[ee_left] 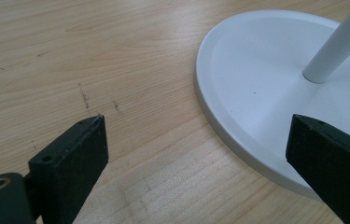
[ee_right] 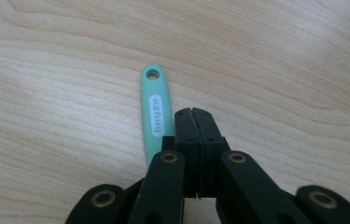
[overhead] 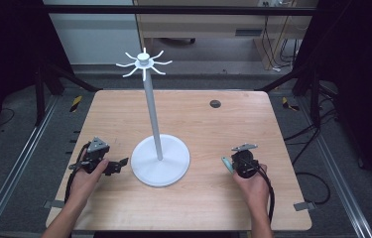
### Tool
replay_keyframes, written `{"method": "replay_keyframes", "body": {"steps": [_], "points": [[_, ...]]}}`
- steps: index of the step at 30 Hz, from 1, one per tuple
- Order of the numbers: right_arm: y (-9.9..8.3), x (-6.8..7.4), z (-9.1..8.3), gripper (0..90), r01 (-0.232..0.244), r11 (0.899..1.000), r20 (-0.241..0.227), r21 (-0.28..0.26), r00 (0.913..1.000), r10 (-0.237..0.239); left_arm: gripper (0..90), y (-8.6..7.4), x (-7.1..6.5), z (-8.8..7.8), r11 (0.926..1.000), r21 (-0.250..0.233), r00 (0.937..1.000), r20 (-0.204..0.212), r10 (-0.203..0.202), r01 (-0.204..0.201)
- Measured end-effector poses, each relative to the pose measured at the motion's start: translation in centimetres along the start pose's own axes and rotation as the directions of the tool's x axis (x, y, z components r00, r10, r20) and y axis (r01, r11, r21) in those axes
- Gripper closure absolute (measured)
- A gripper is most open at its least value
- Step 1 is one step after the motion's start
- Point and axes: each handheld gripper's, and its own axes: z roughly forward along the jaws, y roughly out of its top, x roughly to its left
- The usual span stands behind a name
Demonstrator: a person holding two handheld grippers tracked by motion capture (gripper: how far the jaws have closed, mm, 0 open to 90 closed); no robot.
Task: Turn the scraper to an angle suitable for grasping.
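A white stand with a round base (overhead: 160, 161), a thin pole (overhead: 152, 109) and a ring of hooks (overhead: 144, 62) at its top rises from the middle of the wooden table (overhead: 213, 134). My left gripper (overhead: 119, 166) rests just left of the base, open, with nothing between its jaws; in the left gripper view (ee_left: 196, 135) the base rim (ee_left: 219, 116) lies ahead of the right jaw. My right gripper (ee_right: 192, 114) is shut, its pads pressed together. A teal handle (ee_right: 156, 112) with a white label and a hanging hole lies flat just left of these jaws, and in the high view the teal handle (overhead: 227, 163) is beside the right gripper (overhead: 237, 166).
A dark round grommet hole (overhead: 215, 103) sits near the table's far edge. Black frame bars and cables run along both sides of the table. Bare wood stretches between the stand and the right gripper and across the far half.
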Motion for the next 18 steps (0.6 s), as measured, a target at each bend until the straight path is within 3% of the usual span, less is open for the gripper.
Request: {"method": "replay_keyframes", "body": {"steps": [8, 16, 18], "points": [[0.0, 0.2, 0.2, 90.0, 0.01, 1.0, -0.03, 0.011, 0.9995, -0.01, 5.4, 0.0, 0.0, 0.0, 1.0, 0.0, 1.0, 0.001, 0.001, -0.001], [-0.2, 1.2, -0.1, 90.0, 0.054, 0.999, -0.136, 0.009, 0.9894, -0.052, 5.4, 0.0, 0.0, 0.0, 1.0, 0.001, 1.0, -0.001, 0.001, -0.001], [-0.2, 1.3, -0.1, 90.0, 0.059, 0.998, -0.137, 0.011, 0.989, -0.057, 5.4, 0.0, 0.0, 0.0, 1.0, 0.001, 1.0, -0.002, 0.002, -0.002]]}}
